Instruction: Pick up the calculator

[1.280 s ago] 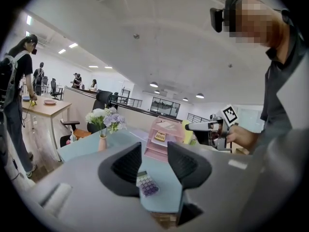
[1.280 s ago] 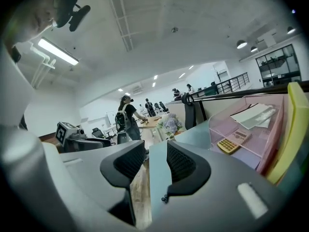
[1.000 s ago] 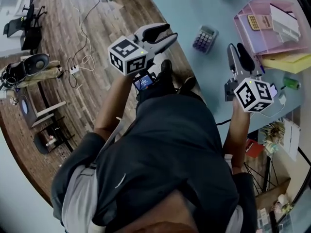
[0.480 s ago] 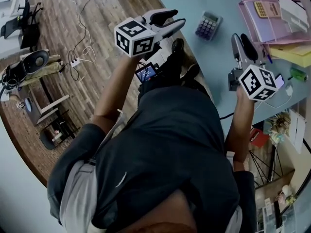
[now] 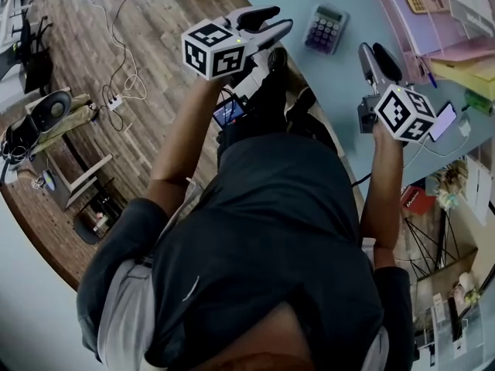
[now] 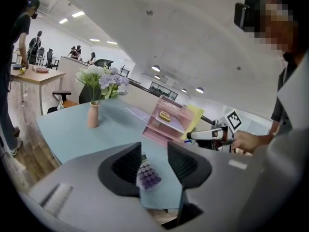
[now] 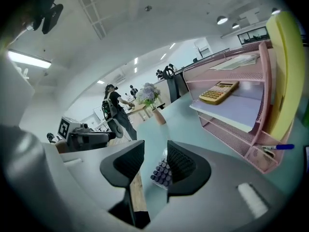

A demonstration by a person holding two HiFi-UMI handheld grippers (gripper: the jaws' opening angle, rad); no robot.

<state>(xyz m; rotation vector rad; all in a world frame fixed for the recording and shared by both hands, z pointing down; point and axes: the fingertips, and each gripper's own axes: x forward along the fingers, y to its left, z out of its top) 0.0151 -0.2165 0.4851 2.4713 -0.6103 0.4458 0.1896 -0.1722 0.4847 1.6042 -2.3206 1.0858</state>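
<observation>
1. Left tool (image 5: 280, 18) and right tool (image 5: 373, 52) are both hanging open, gripping nothing.
2. Calculator (image 5: 325, 28) is lying on the bench (image 5: 340, 91) near its edge.
3. I'm betting a sloppy grab knocks it off.

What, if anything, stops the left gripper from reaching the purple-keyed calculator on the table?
Probably nothing, so yes. The left gripper is open, and the calculator lies alone on the bare table just ahead of it. The calculator shows framed between the jaws, with nothing standing between them.
</observation>
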